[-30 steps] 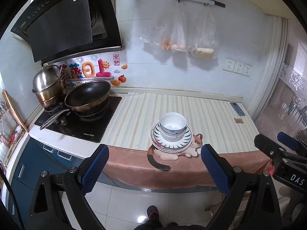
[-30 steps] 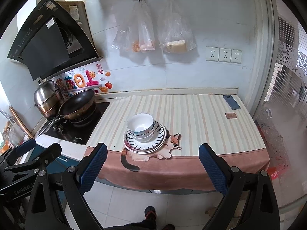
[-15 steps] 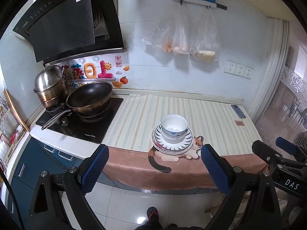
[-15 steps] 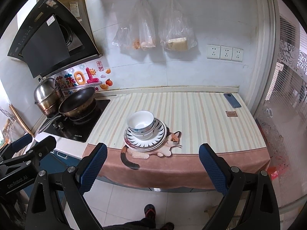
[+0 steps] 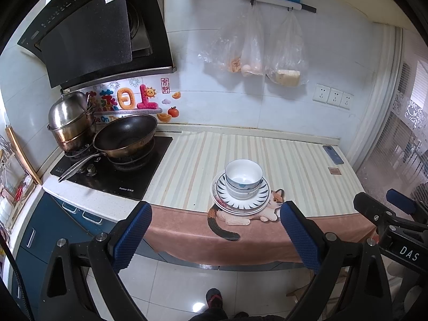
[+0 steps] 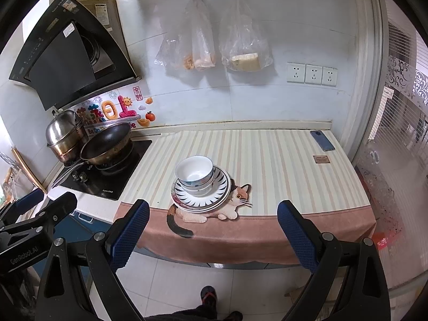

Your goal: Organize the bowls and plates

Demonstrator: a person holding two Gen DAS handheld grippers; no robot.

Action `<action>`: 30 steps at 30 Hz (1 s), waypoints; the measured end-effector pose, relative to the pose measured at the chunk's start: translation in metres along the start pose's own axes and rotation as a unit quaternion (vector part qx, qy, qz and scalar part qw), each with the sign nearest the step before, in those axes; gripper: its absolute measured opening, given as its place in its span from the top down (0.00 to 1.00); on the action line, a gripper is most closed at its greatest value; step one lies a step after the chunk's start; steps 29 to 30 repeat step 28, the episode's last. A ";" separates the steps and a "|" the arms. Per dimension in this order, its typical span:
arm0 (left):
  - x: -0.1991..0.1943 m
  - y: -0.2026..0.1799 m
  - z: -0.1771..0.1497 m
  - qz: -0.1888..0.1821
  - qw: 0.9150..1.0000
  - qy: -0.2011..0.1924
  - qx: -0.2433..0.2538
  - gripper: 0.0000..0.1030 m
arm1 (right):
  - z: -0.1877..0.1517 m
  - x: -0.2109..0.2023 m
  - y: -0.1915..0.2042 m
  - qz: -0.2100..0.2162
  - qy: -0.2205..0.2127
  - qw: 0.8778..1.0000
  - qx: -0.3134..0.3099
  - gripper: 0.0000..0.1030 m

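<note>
Two nested bowls (image 5: 243, 178) sit on stacked striped plates (image 5: 240, 200) near the front edge of the worktop (image 5: 294, 165) — largest pieces lowest, so the pile stands steady. The left gripper (image 5: 215, 238) and right gripper (image 6: 211, 236) hang well back from it, jaws spread and empty — likely done.

On my left wrist view, white letters reading "DAS" stand on the black body of the right gripper (image 5: 396, 214), and on my right wrist view "GenRobot.AI" is printed on the black body of the left gripper (image 6: 40, 203). The colourful wall sticker (image 5: 133, 101) beside the stove shows large Chinese characters with the English words "Be On Th" partly hidden behind the wok (image 5: 125, 136). Small white lettering on the cooktop (image 5: 125, 188) front edge is too small for me to read.
</note>
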State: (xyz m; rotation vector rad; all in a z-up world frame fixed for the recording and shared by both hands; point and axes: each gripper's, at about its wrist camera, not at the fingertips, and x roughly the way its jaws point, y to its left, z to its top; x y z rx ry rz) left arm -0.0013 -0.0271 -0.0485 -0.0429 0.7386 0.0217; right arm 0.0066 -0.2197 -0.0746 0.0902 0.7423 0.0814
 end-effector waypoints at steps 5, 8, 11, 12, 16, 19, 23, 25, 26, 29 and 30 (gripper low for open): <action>0.000 0.000 -0.001 0.000 1.000 0.003 -0.001 0.04 | 0.002 0.001 -0.002 -0.002 0.001 1.000 -0.001 0.04; 0.001 0.000 0.000 0.000 1.000 0.004 0.000 0.04 | 0.003 0.002 -0.002 -0.002 0.002 1.000 0.001 0.04; 0.000 0.000 0.000 0.001 1.000 0.003 0.001 0.04 | 0.003 0.001 -0.002 -0.003 0.002 1.000 0.002 0.04; 0.001 -0.001 0.000 0.000 1.000 0.003 0.000 0.04 | 0.003 0.002 -0.002 -0.002 0.002 1.000 0.002 0.04; 0.001 -0.001 -0.001 -0.001 1.000 0.007 0.002 0.04 | 0.003 0.001 -0.002 -0.002 0.002 1.000 0.002 0.04; 0.002 0.002 0.000 -0.002 1.000 0.007 0.005 0.04 | 0.003 0.001 -0.002 -0.002 0.002 1.000 0.002 0.04; 0.003 0.005 -0.001 -0.002 1.000 0.004 0.008 0.04 | 0.002 0.001 -0.001 -0.001 0.002 1.000 0.002 0.04; 0.003 0.007 -0.001 -0.003 1.000 0.002 0.011 0.04 | 0.000 0.000 0.001 -0.003 0.001 1.000 0.002 0.04; 0.003 0.009 -0.001 -0.003 1.000 0.001 0.010 0.04 | 0.000 -0.001 0.002 -0.002 0.001 1.000 0.002 0.04; 0.004 0.010 0.000 -0.006 1.000 0.001 0.010 0.04 | -0.002 -0.002 0.004 -0.002 0.002 1.000 0.003 0.04; 0.004 0.010 0.000 -0.006 1.000 0.001 0.010 0.04 | -0.002 -0.002 0.004 -0.002 0.002 1.000 0.003 0.04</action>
